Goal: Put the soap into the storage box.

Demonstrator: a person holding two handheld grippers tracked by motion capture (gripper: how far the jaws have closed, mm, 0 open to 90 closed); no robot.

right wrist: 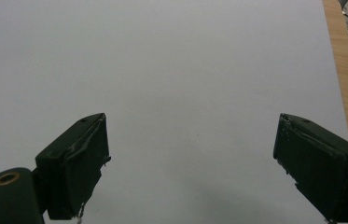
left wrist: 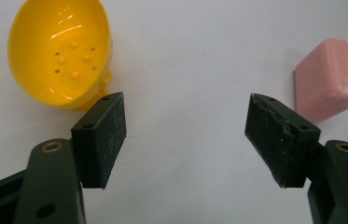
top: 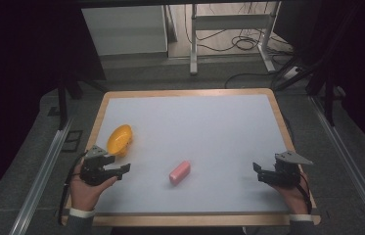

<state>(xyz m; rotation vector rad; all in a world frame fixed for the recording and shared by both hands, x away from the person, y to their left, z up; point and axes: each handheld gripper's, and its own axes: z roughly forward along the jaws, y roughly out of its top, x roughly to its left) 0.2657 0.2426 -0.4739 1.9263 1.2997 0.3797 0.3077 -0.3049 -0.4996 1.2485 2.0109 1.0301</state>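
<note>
Left tool [top: 121, 170] jaws apart near yellow bowl [top: 120, 138], pink soap [top: 179, 172] mid-table, right tool [top: 258, 172] jaws apart near wooden edge [top: 285, 127]

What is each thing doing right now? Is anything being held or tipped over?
Yellow bowl: tipped on its side, empty, not held.
Pink soap bar: lying flat on the table, untouched.
Left gripper: open, holding nothing.
Right gripper: open, holding nothing.

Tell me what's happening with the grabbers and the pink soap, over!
Left gripper jaws open, empty, near yellow dish. Right gripper jaws open, empty, over bare mat. Pink soap lying loose between both grippers. Nothing in the way.
</note>
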